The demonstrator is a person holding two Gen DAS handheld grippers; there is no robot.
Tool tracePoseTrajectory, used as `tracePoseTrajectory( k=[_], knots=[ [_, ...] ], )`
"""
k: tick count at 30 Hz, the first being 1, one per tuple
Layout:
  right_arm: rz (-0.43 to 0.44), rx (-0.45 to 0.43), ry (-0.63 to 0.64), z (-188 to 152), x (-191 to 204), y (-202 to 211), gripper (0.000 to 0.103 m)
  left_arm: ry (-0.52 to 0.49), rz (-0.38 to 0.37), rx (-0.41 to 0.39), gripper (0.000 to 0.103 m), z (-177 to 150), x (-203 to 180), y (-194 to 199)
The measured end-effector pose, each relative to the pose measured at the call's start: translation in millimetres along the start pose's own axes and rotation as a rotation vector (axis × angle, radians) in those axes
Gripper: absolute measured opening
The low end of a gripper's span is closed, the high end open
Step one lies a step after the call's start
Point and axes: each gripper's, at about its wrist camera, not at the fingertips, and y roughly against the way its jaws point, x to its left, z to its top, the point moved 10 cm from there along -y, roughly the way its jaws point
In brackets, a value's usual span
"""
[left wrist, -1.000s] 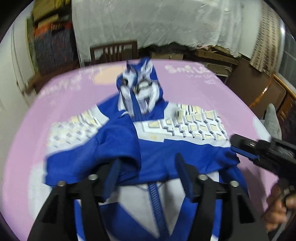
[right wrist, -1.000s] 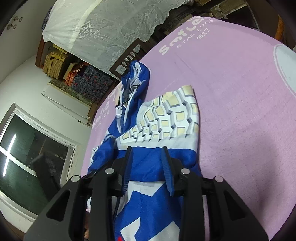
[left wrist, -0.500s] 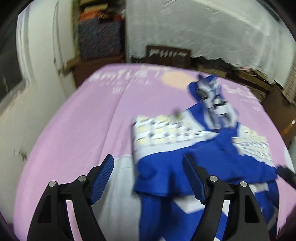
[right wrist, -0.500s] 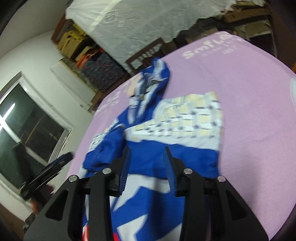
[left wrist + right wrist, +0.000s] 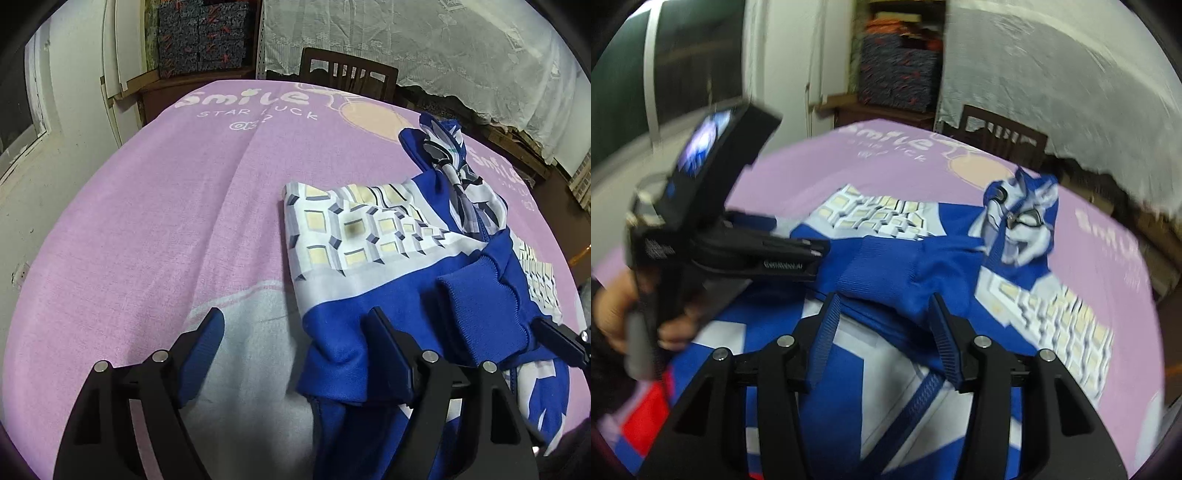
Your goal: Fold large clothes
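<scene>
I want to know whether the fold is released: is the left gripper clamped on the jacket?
No, the left gripper has opening jaws, with only bedspread between them beside the jacket.

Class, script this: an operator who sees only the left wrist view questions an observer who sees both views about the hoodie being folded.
Operator: Is the right gripper gripping anything?
Observer: No. Its jaws are opening over the folded sleeve, and the pads are not pressing on it.
Operator: Is there any colour on the hoodie that I miss?
Observer: Yes, a red patch shows at its near left end, though it is blurred.
</scene>
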Motion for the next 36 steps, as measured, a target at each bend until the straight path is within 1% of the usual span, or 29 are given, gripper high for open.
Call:
tracePoseTrajectory(
  k=[1, 2, 4, 7, 8, 10, 11, 14, 16, 17, 20, 23, 26, 28, 29, 30, 32, 34, 35, 36],
  knots=[
    [-0.015, 0.013, 0.036, -2, 5, -5, 0.052, 0.008, -0.003, 0.0, 0.08, 1, 2, 0],
    [-0.052, 0.02, 0.089, -2, 8, -10, 0.054, 0.013, -0.004, 0.0, 0.08, 0, 2, 2],
    [-0.104, 0.023, 0.152, -2, 8, -17, 0.055, 0.014, 0.0, -0.003, 0.081, 0, 2, 2],
    [-0.151, 0.046, 0.192, 1, 5, -29, 0.053, -0.017, 0.03, -0.01, 0.083, -2, -2, 1],
    [-0.163, 0.051, 0.196, 2, 2, -32, 0.05, -0.023, 0.037, -0.011, 0.084, -2, -2, 0],
    [-0.162, 0.056, 0.176, 3, -7, -35, 0.028, -0.028, 0.042, -0.012, 0.086, -3, -3, 0],
    [-0.138, 0.056, 0.132, 4, -13, -33, 0.019, -0.028, 0.042, -0.012, 0.086, -3, -2, 0],
    [-0.075, 0.015, -0.019, 7, -35, -17, 0.017, -0.03, 0.047, -0.015, 0.086, -3, -2, 0],
    [-0.021, -0.012, -0.178, 5, -62, -2, 0.016, -0.034, 0.054, -0.017, 0.088, -4, -2, 0],
    [0.018, -0.025, -0.287, 0, -81, 5, 0.016, -0.038, 0.059, -0.018, 0.089, -4, -2, -1],
    [0.137, -0.031, -0.553, -23, -122, 13, 0.016, -0.037, 0.059, -0.017, 0.092, -4, -2, -1],
    [0.241, -0.016, -0.765, -54, -150, 5, 0.017, -0.039, 0.061, -0.015, 0.093, -5, -2, -1],
    [0.304, 0.013, -0.868, -75, -154, -6, 0.018, -0.038, 0.063, -0.016, 0.093, -6, -2, -1],
    [0.317, 0.02, -0.918, -82, -156, -10, 0.027, -0.038, 0.063, -0.017, 0.093, -6, -2, -1],
    [0.323, 0.01, -0.951, -83, -159, -11, 0.046, -0.037, 0.063, -0.021, 0.093, -6, -2, 0],
    [0.345, -0.013, -0.995, -82, -164, -10, 0.054, -0.037, 0.063, -0.025, 0.093, -5, -1, 1],
    [0.36, -0.017, -1.025, -80, -166, -11, 0.055, -0.041, 0.052, -0.041, 0.093, -3, -4, 5],
    [0.342, -0.017, -1.016, -75, -170, -13, 0.054, -0.043, 0.036, -0.07, 0.093, 2, -7, 12],
    [0.315, -0.02, -0.992, -72, -172, -14, 0.039, -0.044, 0.026, -0.093, 0.093, 4, -9, 17],
    [0.298, -0.024, -0.972, -70, -173, -13, 0.012, -0.045, 0.019, -0.111, 0.093, 7, -10, 21]
  ],
)
